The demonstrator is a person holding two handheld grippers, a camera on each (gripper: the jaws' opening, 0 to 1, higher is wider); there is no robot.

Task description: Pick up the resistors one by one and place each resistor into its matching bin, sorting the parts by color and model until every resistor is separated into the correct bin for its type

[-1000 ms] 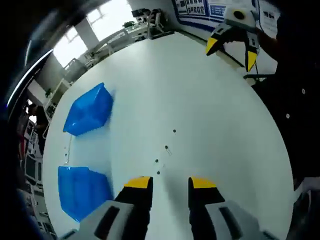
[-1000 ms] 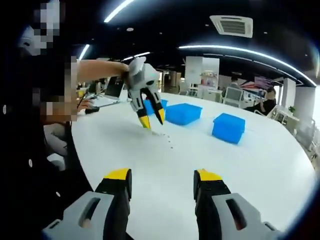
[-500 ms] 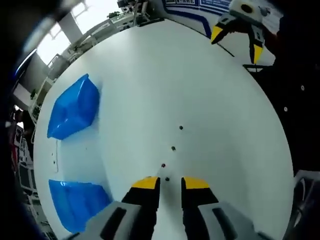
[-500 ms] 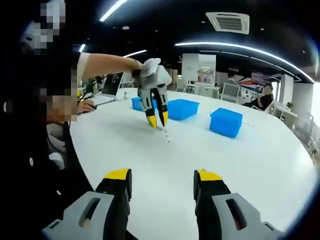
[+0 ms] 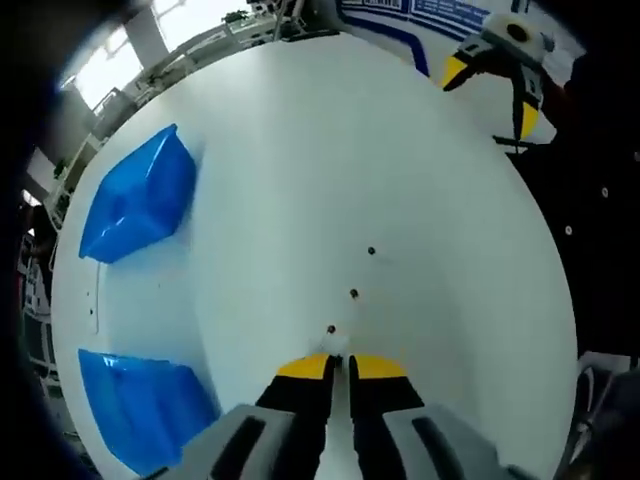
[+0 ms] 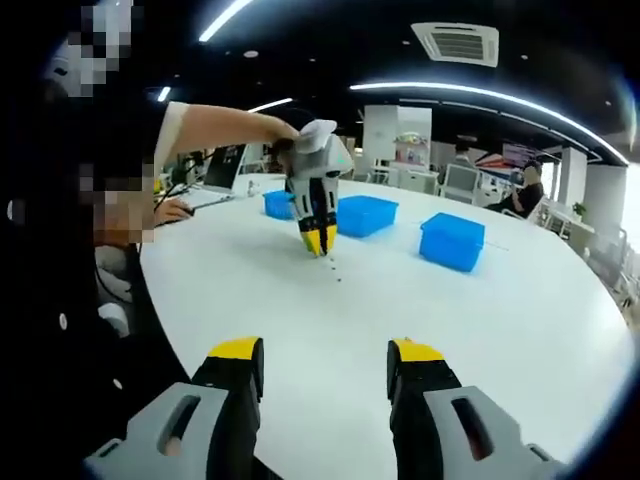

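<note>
Several tiny dark resistors lie in a row on the white round table [image 5: 300, 150]: one [image 5: 331, 329] just beyond my left jaw tips, another [image 5: 353, 293] and a third [image 5: 371, 251] farther out. My left gripper [image 5: 340, 366] has its yellow tips pressed together at the table surface, with a small dark resistor pinched between them. In the right gripper view the left gripper [image 6: 319, 247] points down at the table, held by a person's hand. My right gripper [image 6: 326, 352] hovers open over the table's near edge, holding nothing; it also appears as the right gripper [image 5: 490, 98] at the far rim.
Two blue bins [image 5: 135, 195] [image 5: 140, 405] sit left of the resistors. From the right gripper view, three blue bins [image 6: 368, 215] [image 6: 452, 240] [image 6: 280, 205] stand behind the left gripper. A person sits at the table's left edge beside a laptop [image 6: 225, 180].
My left gripper's jaws have come together, from wide apart to touching, around the nearest resistor while it dropped to the table. The right gripper has stayed put and open.
</note>
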